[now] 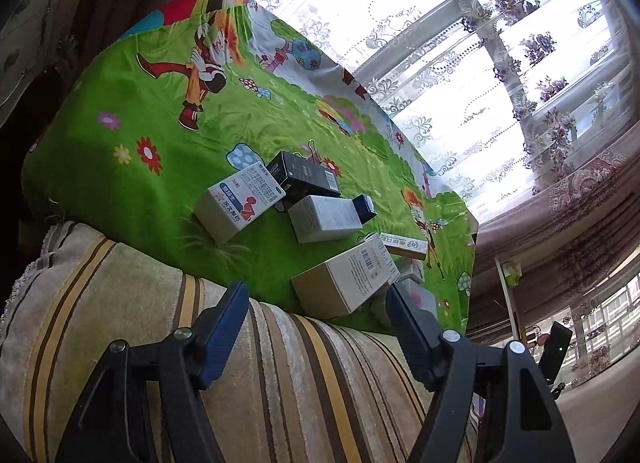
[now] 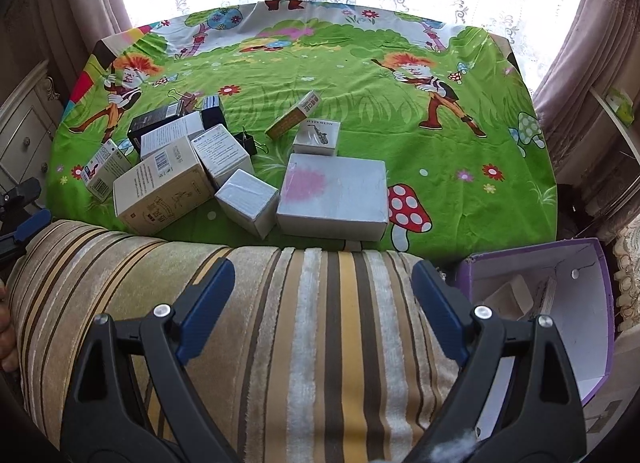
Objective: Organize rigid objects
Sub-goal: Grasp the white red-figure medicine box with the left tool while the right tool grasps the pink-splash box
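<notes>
Small cardboard boxes (image 2: 168,183), mostly white and grey, some black, lie jumbled near the counter's (image 2: 480,135) near-left edge on its green cartoon cloth. Left gripper (image 1: 316,315) and right gripper (image 2: 322,287) both gape, empty.

We see a bright green cartoon-printed cloth (image 2: 320,75) spread over the work surface, showing red-haired figures, spotted mushrooms and flowers. In front of it lies a plush striped cushion (image 2: 280,323) in beige, brown and yellow bands. Behind the cloth we note a sheer white lace curtain (image 1: 460,43) with purple floral patterns covering a bright window, flanked by mauve drapes (image 2: 592,35). At the left edge of the right wrist view we identify a cream carved cabinet (image 2: 24,123) with a round drawer knob.
</notes>
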`<state>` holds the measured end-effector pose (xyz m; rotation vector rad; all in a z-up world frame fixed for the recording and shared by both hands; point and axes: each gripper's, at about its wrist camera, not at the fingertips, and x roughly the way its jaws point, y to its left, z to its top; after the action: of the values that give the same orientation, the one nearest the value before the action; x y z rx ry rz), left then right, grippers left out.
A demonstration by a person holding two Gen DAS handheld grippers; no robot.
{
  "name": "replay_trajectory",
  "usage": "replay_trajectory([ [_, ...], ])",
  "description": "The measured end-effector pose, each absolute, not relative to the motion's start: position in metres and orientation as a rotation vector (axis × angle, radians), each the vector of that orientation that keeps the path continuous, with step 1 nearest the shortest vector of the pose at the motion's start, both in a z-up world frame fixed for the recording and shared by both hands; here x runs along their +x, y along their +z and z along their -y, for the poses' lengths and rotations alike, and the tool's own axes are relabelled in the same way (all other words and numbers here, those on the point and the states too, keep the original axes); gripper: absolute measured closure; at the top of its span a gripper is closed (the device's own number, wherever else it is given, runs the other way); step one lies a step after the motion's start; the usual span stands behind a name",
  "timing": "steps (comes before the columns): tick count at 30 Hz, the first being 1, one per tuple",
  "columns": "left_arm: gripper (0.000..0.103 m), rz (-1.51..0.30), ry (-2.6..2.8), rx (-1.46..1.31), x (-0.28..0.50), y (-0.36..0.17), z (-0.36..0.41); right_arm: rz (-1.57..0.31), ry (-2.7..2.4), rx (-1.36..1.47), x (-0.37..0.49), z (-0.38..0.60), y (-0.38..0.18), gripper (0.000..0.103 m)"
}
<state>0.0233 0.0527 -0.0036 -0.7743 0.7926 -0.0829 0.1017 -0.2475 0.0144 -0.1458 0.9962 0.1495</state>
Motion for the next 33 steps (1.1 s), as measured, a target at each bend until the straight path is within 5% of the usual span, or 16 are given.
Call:
replay_trajectory([
  [8, 0.031, -0.859, -0.075, -0.702, 0.034, 0.003, -0.053, -1.062, 0.129, -0.045, 0.148, 0.256, 0.003, 0.011],
  [22, 0.028, -1.062, 0.089, -0.099, 0.106, 0.002, -0.04, -1.111, 0.126, -0.091, 0.193, 0.237, -0.013, 0.007],
  [33, 0.028, -1.12, 0.115, -0.129, 0.133, -0.026, -0.052, -1.122, 0.032, -0.093, 0.204, 0.244, -0.023, 0.007],
])
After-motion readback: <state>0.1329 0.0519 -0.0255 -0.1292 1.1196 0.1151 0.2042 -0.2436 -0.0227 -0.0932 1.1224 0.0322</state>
